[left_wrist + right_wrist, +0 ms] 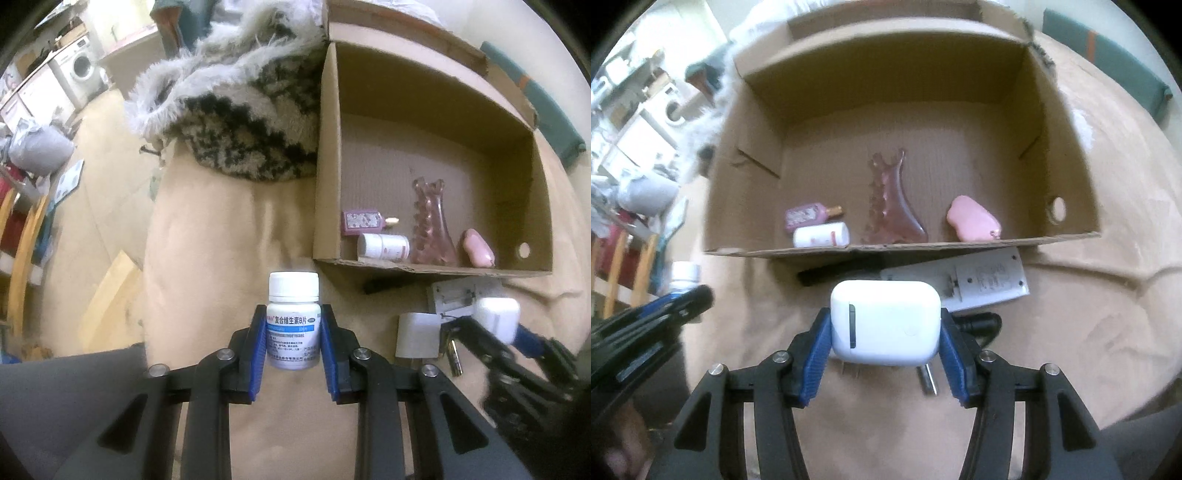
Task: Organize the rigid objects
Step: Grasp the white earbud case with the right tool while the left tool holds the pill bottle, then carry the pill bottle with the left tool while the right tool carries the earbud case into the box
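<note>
Rigid objects here: a white pill bottle (293, 320) in the left gripper (293, 345) and a white earbud case (885, 322) in the right gripper (885, 345), both lifted clear of the tan blanket (221, 229), just short of the near wall of the cardboard box (436, 271). Step in hand, as I judge it: carry both over that near wall and set them on the box floor. To do it well, raise each load enough to clear the cardboard edge, keep the two grippers apart so they don't knock, and aim for bare floor. The near edge is already taken by a small white bottle (820, 235), a purple bottle (809, 215), a pink glass vase (892, 206) lying down and a pink pouch (973, 223), so drop behind or between those, not on the vase. Keep the pill bottle upright and let go low. Left jaws: narrow, blue pads pressed on both sides of the pill bottle's label, cap sticking out above the tips. Right jaws: about half open, pads clamped on the two short ends of the earbud case, firm hold. Still on the blanket by the box's near wall: a white remote (982, 280), a black cable plug (979, 323), a small metal piece (929, 380), and a white block (417, 334).
</note>
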`<action>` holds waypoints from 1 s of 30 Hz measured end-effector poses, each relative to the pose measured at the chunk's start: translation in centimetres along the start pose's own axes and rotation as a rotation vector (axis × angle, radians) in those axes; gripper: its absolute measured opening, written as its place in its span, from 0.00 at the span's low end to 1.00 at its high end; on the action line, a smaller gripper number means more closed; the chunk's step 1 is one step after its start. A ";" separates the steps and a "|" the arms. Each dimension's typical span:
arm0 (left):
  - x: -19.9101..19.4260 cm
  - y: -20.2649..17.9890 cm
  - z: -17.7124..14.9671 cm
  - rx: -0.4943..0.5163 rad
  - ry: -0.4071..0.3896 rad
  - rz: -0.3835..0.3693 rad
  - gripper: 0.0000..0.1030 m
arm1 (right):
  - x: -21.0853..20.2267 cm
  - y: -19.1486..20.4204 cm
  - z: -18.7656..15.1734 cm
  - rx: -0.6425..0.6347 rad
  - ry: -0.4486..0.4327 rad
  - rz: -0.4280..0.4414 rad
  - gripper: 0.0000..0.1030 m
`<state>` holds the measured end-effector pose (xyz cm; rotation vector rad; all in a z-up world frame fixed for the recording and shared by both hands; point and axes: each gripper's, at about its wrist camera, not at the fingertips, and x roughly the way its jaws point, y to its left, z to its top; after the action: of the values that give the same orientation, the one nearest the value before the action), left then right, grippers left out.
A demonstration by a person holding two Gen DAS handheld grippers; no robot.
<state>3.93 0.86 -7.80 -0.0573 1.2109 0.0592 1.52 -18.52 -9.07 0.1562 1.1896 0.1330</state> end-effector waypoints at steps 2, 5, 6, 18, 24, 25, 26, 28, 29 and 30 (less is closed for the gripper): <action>-1.1 0.1 0.0 0.011 -0.040 0.012 0.23 | -1.7 -0.6 -0.3 -0.002 -0.023 0.024 0.56; -2.4 0.1 0.0 0.022 -0.098 0.026 0.23 | -3.6 -0.9 -0.2 -0.005 -0.059 0.052 0.56; -2.8 0.1 0.1 0.020 -0.112 0.022 0.23 | -4.3 -1.2 0.0 -0.011 -0.071 0.056 0.56; -5.0 -2.5 1.5 0.045 -0.244 -0.007 0.23 | -5.4 -4.1 4.0 -0.026 -0.189 0.105 0.56; -5.5 -4.0 3.5 0.064 -0.252 -0.020 0.23 | -5.8 -4.3 6.5 -0.052 -0.242 0.120 0.56; -5.6 -4.1 3.8 0.064 -0.251 -0.025 0.23 | -5.8 -4.3 6.9 -0.056 -0.250 0.122 0.56; -5.7 -4.4 4.1 0.068 -0.250 -0.031 0.23 | -5.9 -4.3 7.4 -0.062 -0.259 0.123 0.56; -5.8 -5.0 5.0 0.082 -0.252 -0.039 0.23 | -5.9 -4.3 8.2 -0.075 -0.274 0.122 0.56; -5.7 -5.5 5.6 0.087 -0.252 -0.046 0.23 | -5.8 -4.3 8.6 -0.079 -0.276 0.121 0.56; -5.5 -5.7 5.9 0.092 -0.247 -0.051 0.23 | -5.6 -4.3 9.0 -0.082 -0.274 0.120 0.56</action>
<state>7.94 -4.47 -0.46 -0.0004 0.9631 -0.0334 7.97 -24.21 -1.52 0.1680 0.9002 0.2571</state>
